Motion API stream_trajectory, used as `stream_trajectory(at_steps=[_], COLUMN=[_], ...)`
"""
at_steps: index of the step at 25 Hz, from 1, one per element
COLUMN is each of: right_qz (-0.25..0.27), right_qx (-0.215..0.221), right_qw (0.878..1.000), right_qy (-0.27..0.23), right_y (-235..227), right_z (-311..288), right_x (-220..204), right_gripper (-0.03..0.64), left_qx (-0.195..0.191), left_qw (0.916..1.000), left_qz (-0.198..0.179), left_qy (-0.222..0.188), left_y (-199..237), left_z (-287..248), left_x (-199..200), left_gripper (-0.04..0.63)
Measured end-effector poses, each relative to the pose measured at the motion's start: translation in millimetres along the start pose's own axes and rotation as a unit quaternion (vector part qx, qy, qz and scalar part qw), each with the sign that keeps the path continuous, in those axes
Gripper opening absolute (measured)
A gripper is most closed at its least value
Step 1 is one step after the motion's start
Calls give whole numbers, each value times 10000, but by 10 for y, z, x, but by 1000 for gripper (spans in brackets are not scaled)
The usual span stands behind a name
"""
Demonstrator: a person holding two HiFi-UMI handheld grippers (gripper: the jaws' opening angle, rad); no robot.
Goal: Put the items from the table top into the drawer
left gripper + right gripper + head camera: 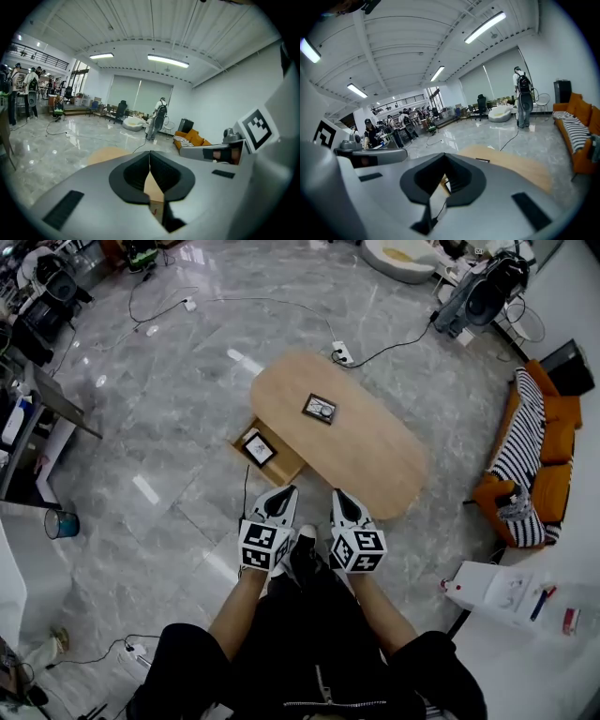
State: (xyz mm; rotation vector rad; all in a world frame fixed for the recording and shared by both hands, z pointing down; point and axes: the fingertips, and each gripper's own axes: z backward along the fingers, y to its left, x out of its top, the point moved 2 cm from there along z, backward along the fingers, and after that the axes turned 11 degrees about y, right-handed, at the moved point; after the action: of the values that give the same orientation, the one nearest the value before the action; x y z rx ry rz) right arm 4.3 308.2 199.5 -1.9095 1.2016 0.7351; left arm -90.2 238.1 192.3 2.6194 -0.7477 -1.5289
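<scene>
Head view. Looking steeply down on an oval wooden table (375, 451), centre frame. Flat on its top, toward the upper-left end: one small black frame (320, 408), the thing left to stow. Off the table's left edge, the drawer (286, 466) standing open, with a second frame (256, 448) already lying inside. Lower centre, left gripper (283, 493) and right gripper (339, 497) side by side, tips aimed at the table's near edge, well apart from the frame. Both pinched shut and empty. Probably carried that way just for the approach, and needing to open before any pick. Black-and-white square markers on both cubes, no words. Print inside the frames too small to read.

Left gripper view. Pads met at the tips, nothing between them, only a sliver of tan table through the gap below. Beyond, a glossy floor (56, 145) and an orange sofa (192, 139) at mid right. Other gripper's marker cube at the right edge. No legible lettering anywhere.

Right gripper view. Shut likewise, nothing clamped. Through the gap, a glimpse of wood and something pale, too little to name. Tabletop stretching off to the right of centre, the frame a thin dark sliver lying on it. Again no brand or label to read.
</scene>
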Motion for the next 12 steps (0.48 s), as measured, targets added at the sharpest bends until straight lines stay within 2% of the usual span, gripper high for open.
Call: stream_trajectory(at_steps=[12], right_qz=[73], right_qx=[292], right_qw=[9992], right_qy=[254], right_y=[-561], right_z=[-729], right_x=[519], right_gripper=[8], left_qx=[398], left_qw=[9990], left_qz=[220], left_qy=[28], left_y=[365], left_z=[-749], left_x=[414], left_gripper=[14])
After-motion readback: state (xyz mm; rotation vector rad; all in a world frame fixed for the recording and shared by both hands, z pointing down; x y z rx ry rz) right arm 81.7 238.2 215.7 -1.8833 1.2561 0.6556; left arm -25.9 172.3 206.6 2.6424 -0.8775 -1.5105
